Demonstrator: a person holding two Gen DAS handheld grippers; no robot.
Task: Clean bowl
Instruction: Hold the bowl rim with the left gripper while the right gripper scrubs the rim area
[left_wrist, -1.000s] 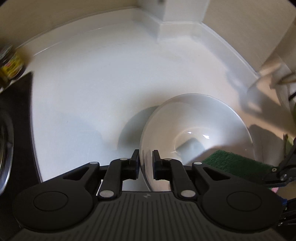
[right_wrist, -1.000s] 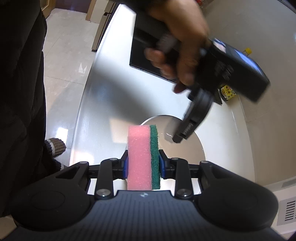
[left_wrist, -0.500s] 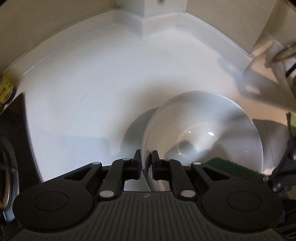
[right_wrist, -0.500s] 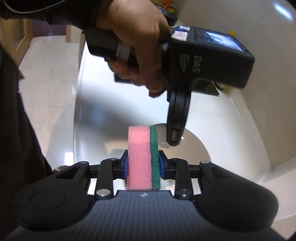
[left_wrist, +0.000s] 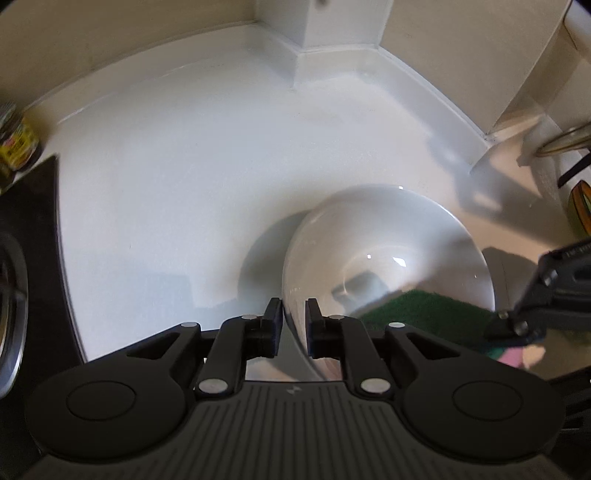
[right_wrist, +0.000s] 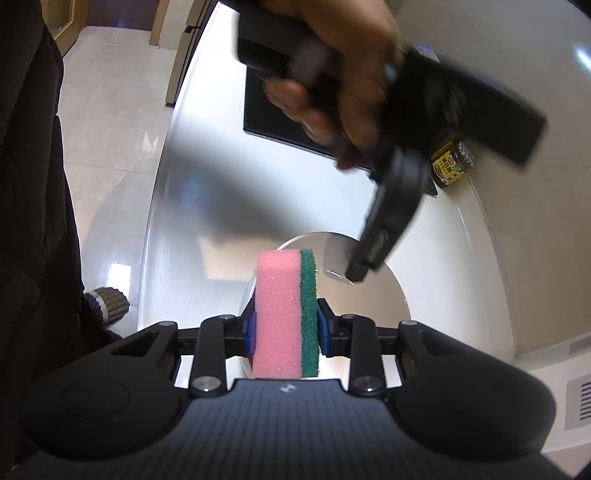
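A white bowl (left_wrist: 388, 258) stands tilted on the white counter. My left gripper (left_wrist: 294, 328) is shut on its near rim. My right gripper (right_wrist: 286, 325) is shut on a pink sponge with a green scouring side (right_wrist: 286, 310). In the left wrist view the green side (left_wrist: 424, 314) lies against the bowl's inner wall at the lower right, with the right gripper (left_wrist: 517, 325) behind it. In the right wrist view the bowl (right_wrist: 369, 291) sits just beyond the sponge, and the left gripper (right_wrist: 362, 266) in the person's hand reaches down to its rim.
A black cooktop (right_wrist: 280, 122) lies on the counter beyond the bowl, also at the left edge of the left wrist view (left_wrist: 29, 240). A small yellow-labelled jar (right_wrist: 452, 164) stands by the wall. The counter's back corner (left_wrist: 306, 48) rises behind the bowl.
The sponge has moved deeper into the bowl again after drawing back. The left hand and the bowl have shifted slightly, with the view swinging right.
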